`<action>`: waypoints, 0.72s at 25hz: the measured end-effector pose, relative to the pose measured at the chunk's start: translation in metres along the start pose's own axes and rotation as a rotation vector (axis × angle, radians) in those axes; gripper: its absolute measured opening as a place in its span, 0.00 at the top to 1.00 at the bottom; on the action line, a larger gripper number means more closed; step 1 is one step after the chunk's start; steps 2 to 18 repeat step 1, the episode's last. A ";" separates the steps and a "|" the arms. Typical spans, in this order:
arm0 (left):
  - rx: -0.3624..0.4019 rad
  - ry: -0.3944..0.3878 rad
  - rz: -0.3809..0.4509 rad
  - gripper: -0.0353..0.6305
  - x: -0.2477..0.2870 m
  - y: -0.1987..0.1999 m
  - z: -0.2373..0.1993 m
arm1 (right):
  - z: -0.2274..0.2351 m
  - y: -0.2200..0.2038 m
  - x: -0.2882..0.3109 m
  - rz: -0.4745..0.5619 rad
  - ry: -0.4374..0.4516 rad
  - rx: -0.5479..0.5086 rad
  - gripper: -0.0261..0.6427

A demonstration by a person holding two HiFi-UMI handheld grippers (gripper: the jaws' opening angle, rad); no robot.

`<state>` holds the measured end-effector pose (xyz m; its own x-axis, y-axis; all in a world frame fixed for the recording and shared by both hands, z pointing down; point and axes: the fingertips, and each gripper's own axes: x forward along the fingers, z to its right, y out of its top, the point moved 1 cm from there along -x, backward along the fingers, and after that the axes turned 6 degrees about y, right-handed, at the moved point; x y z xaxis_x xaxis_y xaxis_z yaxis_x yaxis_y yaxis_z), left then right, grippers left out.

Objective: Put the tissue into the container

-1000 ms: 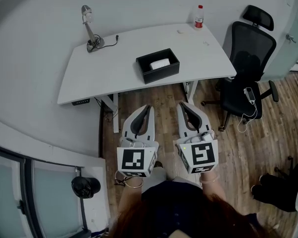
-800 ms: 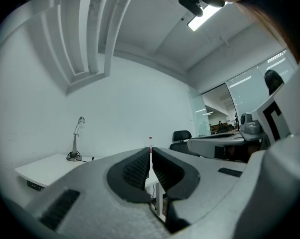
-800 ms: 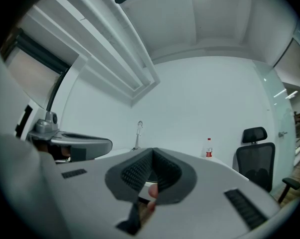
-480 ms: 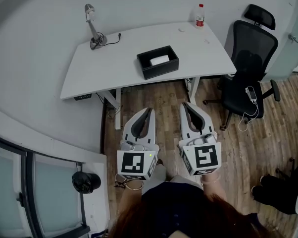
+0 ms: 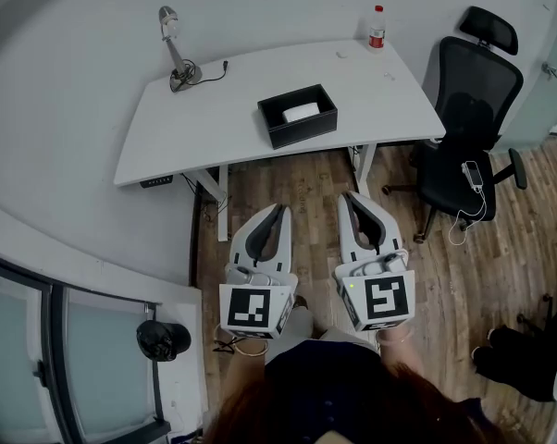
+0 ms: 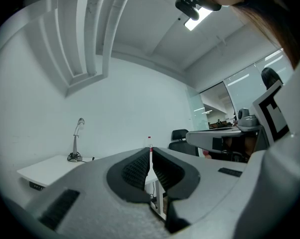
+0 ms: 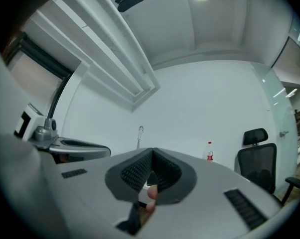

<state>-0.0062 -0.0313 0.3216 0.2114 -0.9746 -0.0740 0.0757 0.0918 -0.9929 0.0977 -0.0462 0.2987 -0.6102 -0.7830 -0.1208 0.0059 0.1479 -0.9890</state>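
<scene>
A black open container (image 5: 297,117) stands near the middle of the white table (image 5: 204,132), with a white tissue pack (image 5: 301,112) lying inside it. Both grippers hang side by side over the wooden floor, well short of the table's front edge and pointing toward it. My left gripper (image 5: 280,207) is shut and empty; in the left gripper view its jaws (image 6: 150,152) meet in a thin line. My right gripper (image 5: 350,195) is also shut with nothing between the pads, as the right gripper view (image 7: 152,152) shows.
A desk lamp (image 5: 172,40) with a cable stands at the table's far left, and a red-capped bottle (image 5: 377,28) at its far right corner. A black office chair (image 5: 468,128) sits right of the table. A glass partition and a black object (image 5: 163,339) lie at lower left.
Both grippers have drifted a little toward the person, slightly farther from the table. Their jaws have stayed shut and nothing on the table has moved.
</scene>
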 end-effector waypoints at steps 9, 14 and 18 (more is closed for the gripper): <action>0.007 -0.003 -0.003 0.89 0.001 -0.001 -0.001 | 0.000 0.000 0.002 0.001 0.001 0.002 0.93; 0.007 -0.003 -0.003 0.89 0.001 -0.001 -0.001 | 0.000 0.000 0.002 0.001 0.001 0.002 0.93; 0.007 -0.003 -0.003 0.89 0.001 -0.001 -0.001 | 0.000 0.000 0.002 0.001 0.001 0.002 0.93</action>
